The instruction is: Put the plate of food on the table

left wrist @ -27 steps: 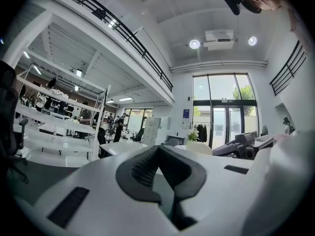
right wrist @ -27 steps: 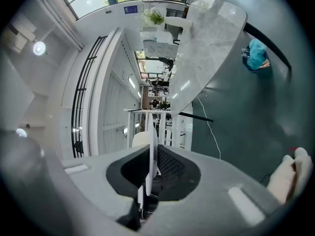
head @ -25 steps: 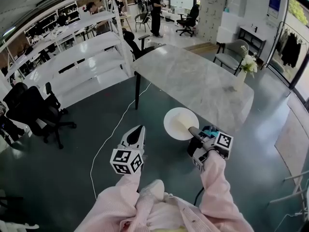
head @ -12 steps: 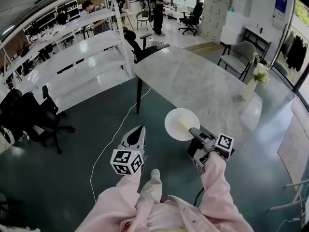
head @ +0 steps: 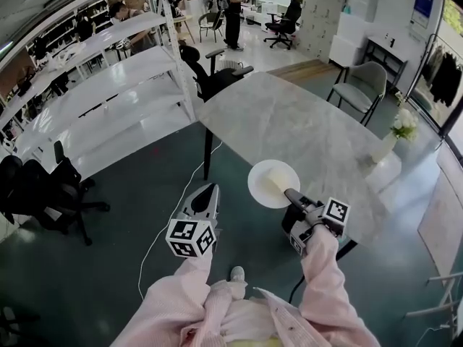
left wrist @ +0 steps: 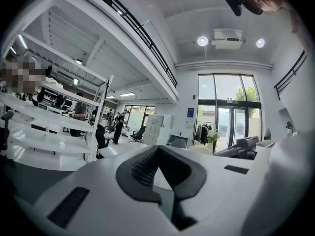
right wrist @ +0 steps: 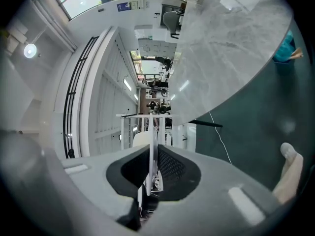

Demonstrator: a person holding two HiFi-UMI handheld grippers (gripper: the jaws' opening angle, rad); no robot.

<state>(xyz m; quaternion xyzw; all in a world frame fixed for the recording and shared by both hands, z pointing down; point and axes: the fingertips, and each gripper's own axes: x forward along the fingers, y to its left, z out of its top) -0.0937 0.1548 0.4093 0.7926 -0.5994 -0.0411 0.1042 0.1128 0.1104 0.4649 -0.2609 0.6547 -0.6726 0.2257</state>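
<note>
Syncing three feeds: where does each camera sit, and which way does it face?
Head view: on the person's head, steeply down at the table; pink sleeves, both grippers show.
Left gripper view: on the left gripper, facing the windows; jaws shut, empty.
Right gripper view: on the right gripper, rolled sideways; jaws clamp the plate.
Shared: table in head and right gripper views.

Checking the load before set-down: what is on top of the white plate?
A pale mound of food lies on the plate, beside the right gripper clamping its rim; the jaw covers that edge.

It's an open office (swivel chairs (head: 40,192), shelving (head: 116,74)).
</note>
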